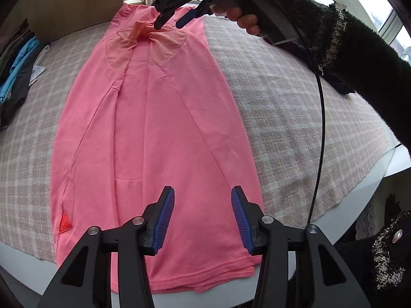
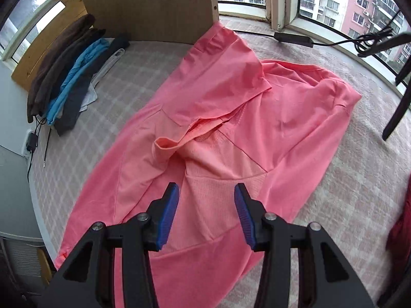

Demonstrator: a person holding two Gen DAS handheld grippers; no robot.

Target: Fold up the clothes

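A pink T-shirt (image 1: 154, 133) lies lengthwise on the checked cloth, both sides folded inward, hem nearest me. My left gripper (image 1: 203, 205) is open and empty, hovering over the hem end. My right gripper (image 1: 170, 24) is at the far collar end, jaws apart above the bunched pale mesh panel. In the right wrist view the right gripper (image 2: 206, 200) is open and empty over the shirt (image 2: 231, 102) near its rumpled collar (image 2: 167, 146); a sleeve lies folded across the body.
A pile of folded dark and blue clothes (image 2: 69, 77) lies at the left by a wooden board (image 2: 149, 7). A black power adapter and cable (image 2: 292, 38) lie by the window. A dark red garment (image 2: 400, 225) is at the right edge. The table's rim (image 1: 395, 164) curves close on the right.
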